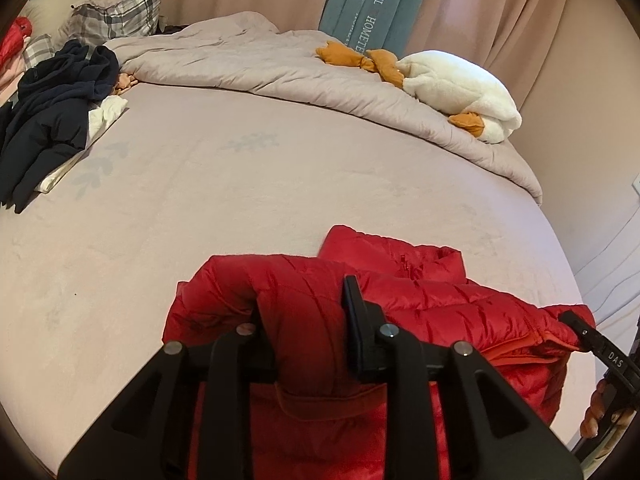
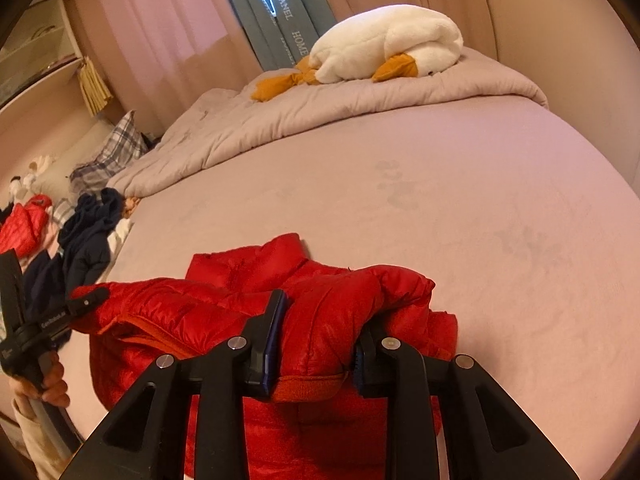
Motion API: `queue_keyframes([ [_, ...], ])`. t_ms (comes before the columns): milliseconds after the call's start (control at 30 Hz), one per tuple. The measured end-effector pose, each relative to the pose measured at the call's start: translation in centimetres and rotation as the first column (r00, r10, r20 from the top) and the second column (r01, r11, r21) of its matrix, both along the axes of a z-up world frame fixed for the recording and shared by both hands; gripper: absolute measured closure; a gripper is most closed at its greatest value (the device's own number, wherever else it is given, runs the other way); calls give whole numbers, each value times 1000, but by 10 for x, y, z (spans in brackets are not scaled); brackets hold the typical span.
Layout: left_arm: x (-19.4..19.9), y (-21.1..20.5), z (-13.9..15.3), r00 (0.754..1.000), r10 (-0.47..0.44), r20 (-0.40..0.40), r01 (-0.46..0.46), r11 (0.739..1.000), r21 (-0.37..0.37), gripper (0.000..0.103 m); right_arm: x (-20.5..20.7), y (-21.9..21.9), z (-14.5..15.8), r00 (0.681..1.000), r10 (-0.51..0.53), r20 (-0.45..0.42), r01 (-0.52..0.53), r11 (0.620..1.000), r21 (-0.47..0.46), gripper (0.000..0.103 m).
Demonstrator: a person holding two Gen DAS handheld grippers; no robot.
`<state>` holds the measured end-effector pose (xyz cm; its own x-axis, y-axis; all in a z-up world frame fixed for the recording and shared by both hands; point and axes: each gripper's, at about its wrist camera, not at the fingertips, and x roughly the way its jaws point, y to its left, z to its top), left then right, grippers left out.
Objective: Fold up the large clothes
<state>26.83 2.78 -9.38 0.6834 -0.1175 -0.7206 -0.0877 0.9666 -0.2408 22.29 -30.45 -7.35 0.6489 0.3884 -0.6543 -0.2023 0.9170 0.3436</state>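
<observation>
A red puffer jacket point(image 1: 440, 304) lies at the near edge of the bed, also in the right wrist view point(image 2: 224, 300). My left gripper point(image 1: 304, 320) is shut on a bunched red sleeve or hem of it, the fabric draped between the fingers. My right gripper point(image 2: 320, 328) is shut on another bunched part of the same jacket. The right gripper's tip shows at the right of the left wrist view point(image 1: 580, 332), on the jacket's edge. The left gripper's tip shows at the left of the right wrist view point(image 2: 88, 300).
The pink bed sheet point(image 1: 240, 200) spreads ahead. A grey duvet point(image 1: 248, 60) and a white plush goose point(image 1: 456, 84) lie at the far side. Dark navy clothes point(image 1: 52, 112) and a plaid pillow point(image 1: 116, 12) sit far left, with another red garment point(image 2: 24, 224).
</observation>
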Motion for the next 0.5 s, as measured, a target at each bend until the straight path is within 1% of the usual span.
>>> queue_keyframes([
  [67,2,-1,-2,1000,1,-2,-1,1000,5,74,1,1,-1,1000,-2,0,2,1000,-10,75],
  [133,2,0,-4,1000,4,-5,-4,1000,2,67,0,2,-1,1000,-4,0,4,1000,-18,74],
  [300,-1,0,-3,1000,9,3,-9,1000,-5,61,1,-1,-2,1000,-9,0,9,1000,-13,70],
  [333,-3,2,-2,1000,6,5,-6,1000,-15,58,2,-1,-2,1000,-13,2,13,1000,-17,68],
  [400,-6,4,1,1000,7,12,-7,1000,-30,55,3,-2,-2,1000,-19,5,19,1000,-23,67],
  [500,-10,7,4,1000,8,14,-7,999,-51,53,2,-1,-2,1000,-20,8,20,999,-24,67],
])
